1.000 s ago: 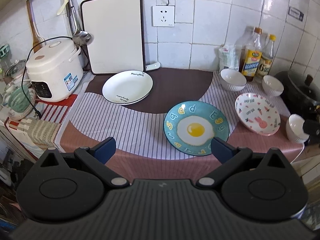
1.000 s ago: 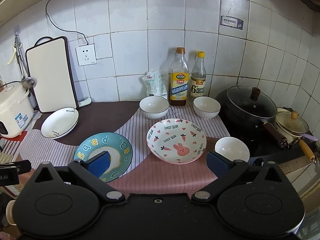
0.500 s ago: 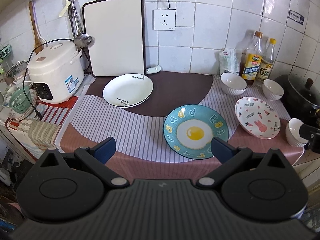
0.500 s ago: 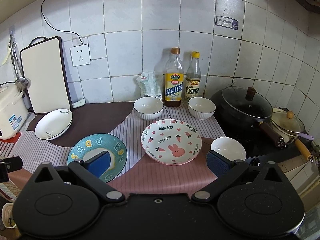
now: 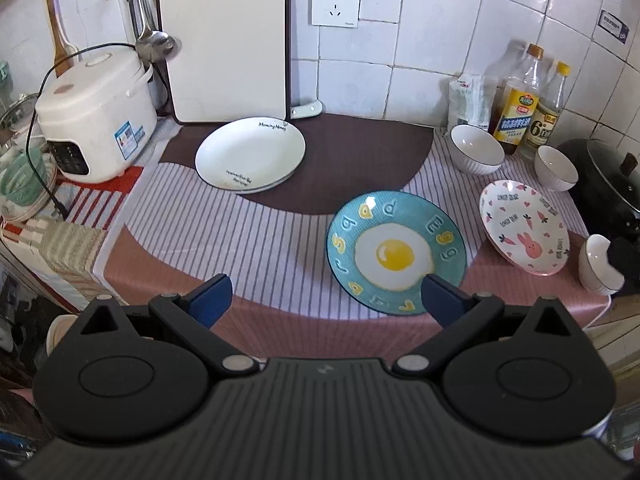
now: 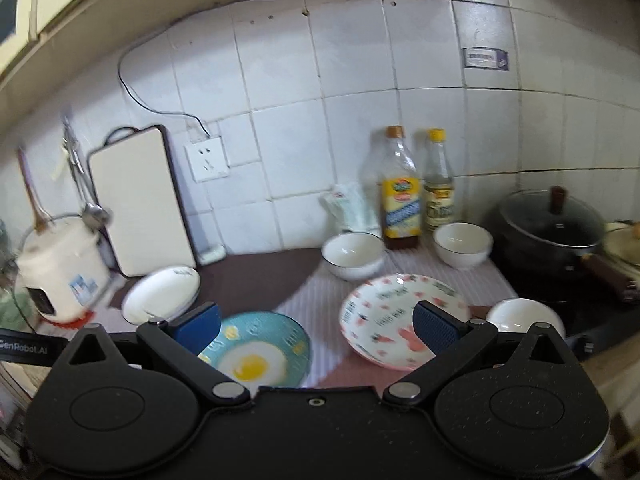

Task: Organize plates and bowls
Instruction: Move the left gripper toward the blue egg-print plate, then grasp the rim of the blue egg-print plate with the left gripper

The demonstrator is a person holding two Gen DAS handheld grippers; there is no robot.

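On the striped cloth lie a white plate (image 5: 250, 154) (image 6: 162, 294) at the back left, a teal fried-egg plate (image 5: 396, 252) (image 6: 256, 354) in the middle and a pink rabbit plate (image 5: 524, 226) (image 6: 384, 316) to its right. Two white bowls (image 5: 476, 148) (image 5: 556, 168) (image 6: 352, 254) (image 6: 462, 242) stand near the bottles, a third white bowl (image 5: 598, 266) (image 6: 520, 314) at the front right edge. My left gripper (image 5: 326, 298) hangs open, empty, before the counter's front edge. My right gripper (image 6: 316, 326) is open, empty, above the egg and rabbit plates.
A rice cooker (image 5: 94, 110) sits at the left, a cutting board (image 5: 224, 40) leans on the tiled wall, two bottles (image 5: 520, 100) stand at the back right, and a black lidded pot (image 6: 554, 220) is on the stove. The right gripper's body (image 5: 624, 256) shows by the front bowl.
The right gripper has risen and tilted upward, so its view now shows more wall and is blurred. The left gripper has drifted slightly nearer the counter. No dish has moved.
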